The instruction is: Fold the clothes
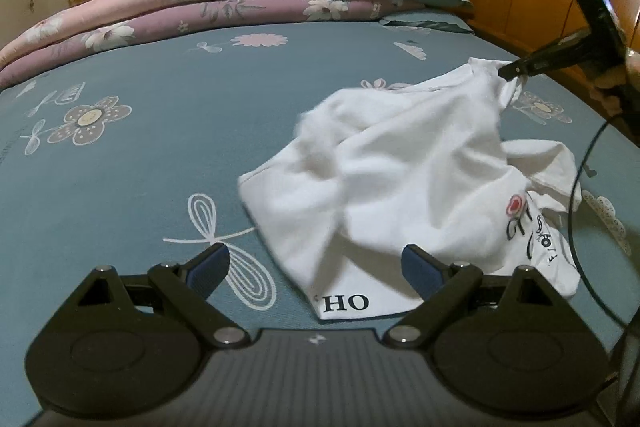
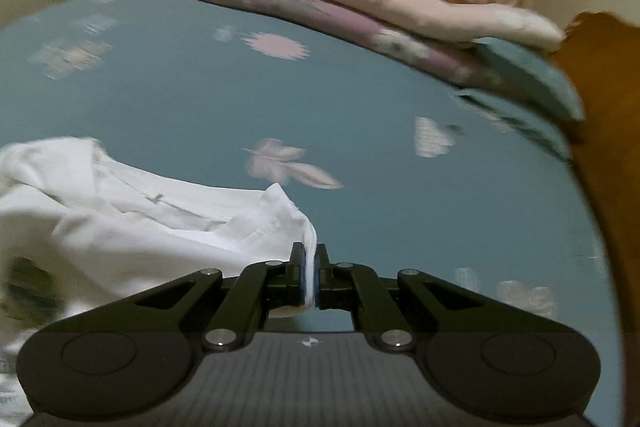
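Left tool: we see its jaws spread wide with nothing between them, low over the near hem of the shirt.
Right tool: jaws closed tight on a thin pinch of white cloth at the shirt's far right corner; in the left wrist view this tool holds that corner lifted off the bed.
Where the shirt is: right of centre on the bed, near edge just in front of our left tool, far corner hanging from the right one.
Risk, slip: the pinch is narrow and close to the edge, so we judge a sharp pull could draw the cloth out of the jaws.
Risk, bunching: only one corner is held; if we lift further, the rest may drag and twist into a tighter heap instead of spreading.
Risk, cable: a dark cable loops across the shirt's right side and could snag the cloth as it moves.
Risk, left grab: closing here might take several layers at once, since the hem lies over itself.
Shirt's look: white, crumpled, not flat or folded; black letters "HO" at the near hem, a small red and black print on the right; sleeve or collar we cannot sort out.
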`<state>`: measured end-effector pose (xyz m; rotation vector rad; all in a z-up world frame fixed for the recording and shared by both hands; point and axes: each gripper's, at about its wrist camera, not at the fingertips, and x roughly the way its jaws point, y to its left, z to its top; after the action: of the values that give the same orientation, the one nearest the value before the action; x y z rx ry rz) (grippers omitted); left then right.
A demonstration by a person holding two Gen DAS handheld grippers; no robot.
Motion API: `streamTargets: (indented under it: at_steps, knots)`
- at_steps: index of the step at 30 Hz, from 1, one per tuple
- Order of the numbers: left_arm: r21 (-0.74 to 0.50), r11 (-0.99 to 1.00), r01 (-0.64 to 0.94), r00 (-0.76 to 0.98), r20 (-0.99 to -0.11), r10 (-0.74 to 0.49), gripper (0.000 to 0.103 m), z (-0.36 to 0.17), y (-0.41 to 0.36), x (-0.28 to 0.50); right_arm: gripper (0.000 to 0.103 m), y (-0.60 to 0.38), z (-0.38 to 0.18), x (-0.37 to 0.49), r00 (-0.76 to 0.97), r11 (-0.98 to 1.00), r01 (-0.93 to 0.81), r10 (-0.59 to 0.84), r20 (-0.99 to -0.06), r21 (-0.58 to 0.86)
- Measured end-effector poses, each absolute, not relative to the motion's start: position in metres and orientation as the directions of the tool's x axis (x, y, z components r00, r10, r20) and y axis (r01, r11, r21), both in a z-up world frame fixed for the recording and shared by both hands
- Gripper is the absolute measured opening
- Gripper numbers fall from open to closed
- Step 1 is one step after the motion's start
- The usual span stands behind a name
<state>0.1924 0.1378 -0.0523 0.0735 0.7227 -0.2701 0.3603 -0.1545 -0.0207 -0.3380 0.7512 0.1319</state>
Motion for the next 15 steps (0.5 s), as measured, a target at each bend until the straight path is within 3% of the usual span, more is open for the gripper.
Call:
streamTargets:
  at_steps: [5, 10, 14, 15]
  knots:
    - [-0.020, 0.963, 0.268, 0.717, -0.663, -0.214, 0.092, -0.051, 0.135, 0.196, 0.004, -0.176, -0.021, 0.397, 0.741, 0.946, -0.144, -0.092, -0.665, -0.292]
    - [-0.026, 0.962, 0.271, 0.717, -0.661, -0.220, 0.092, -0.051, 0.129, 0.206, 0.006, -0.186, -0.025, 0.417, 0.707, 0.969, -0.122, -0.066, -0.704, -0.215]
    - [-0.023, 0.956, 0.291, 0.711, -0.664, -0.233, 0.092, -0.052, 0.122, 0.210, 0.018, -0.181, -0.038, 0.404, 0.684, 0.965, -0.164, -0.038, -0.729, -0.204]
    - [-0.024, 0.955, 0.294, 0.711, -0.663, -0.235, 0.092, -0.051, 0.120, 0.210, 0.026, -0.180, -0.038, 0.398, 0.679, 0.966, -0.172, -0.026, -0.734, -0.194]
